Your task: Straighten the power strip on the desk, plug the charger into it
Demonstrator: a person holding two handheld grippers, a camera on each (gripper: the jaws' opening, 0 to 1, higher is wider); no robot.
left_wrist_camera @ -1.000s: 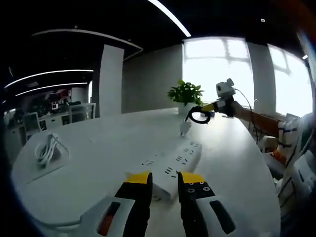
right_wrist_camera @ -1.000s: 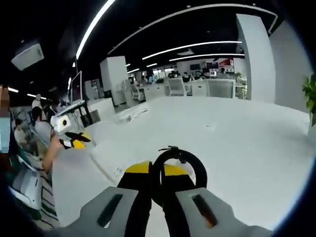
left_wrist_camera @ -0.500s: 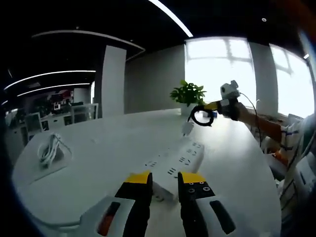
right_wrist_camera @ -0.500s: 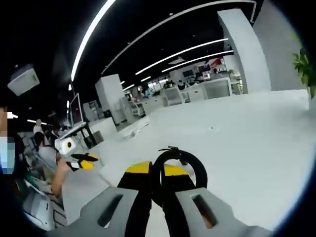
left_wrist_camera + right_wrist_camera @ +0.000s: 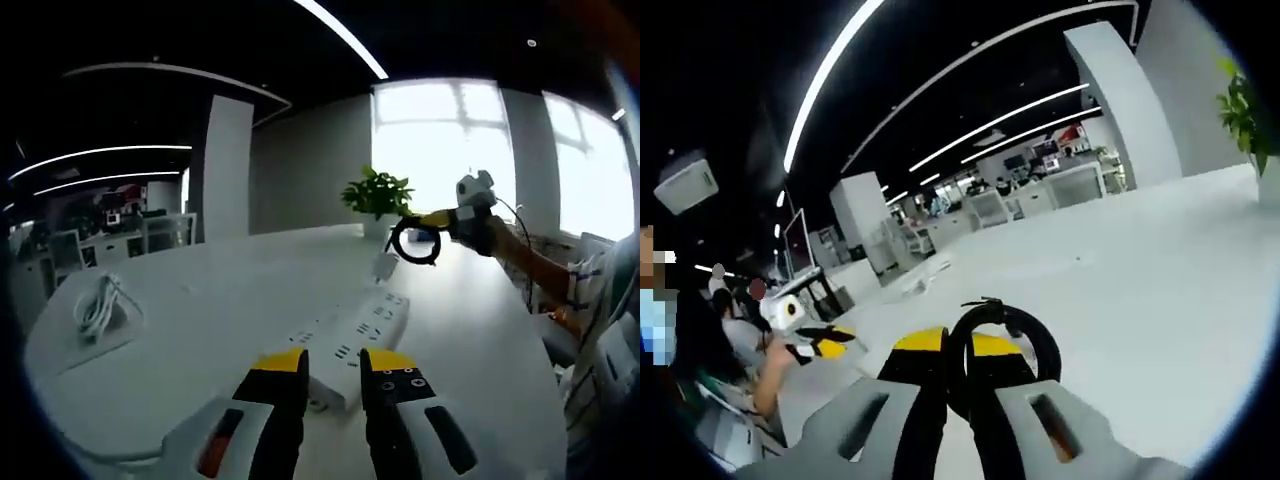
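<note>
In the left gripper view, the left gripper [image 5: 335,365] hangs low over the near edge of the white worktop [image 5: 200,300], its yellow-tipped jaws a small gap apart with nothing between them. Just beyond the tips lies the white power strip [image 5: 350,335], flat on the worktop and running away at a slant toward the upper right, with its rows of sockets facing up. Past the far end of the strip, the white charger [image 5: 383,266] hangs in the air just above the worktop, dangling from a black cable coil [image 5: 414,241]. The right gripper [image 5: 428,220] holds that coil up, above the far part of the worktop, with a person's forearm behind it. A potted plant [image 5: 377,193] stands at the far side of the worktop in front of bright windows. A bundle of white cable [image 5: 97,303] rests on the worktop at the left, well apart from the strip.

In the right gripper view, the right gripper [image 5: 958,362] has its jaws pressed together on the cable coil [image 5: 1002,345], whose loop rises above and to the right of the tips. The left gripper [image 5: 825,342] shows at the left of this view, held in a person's hand; how its jaws stand cannot be told there. The worktop [image 5: 1120,270] stretches away behind the coil.
</note>
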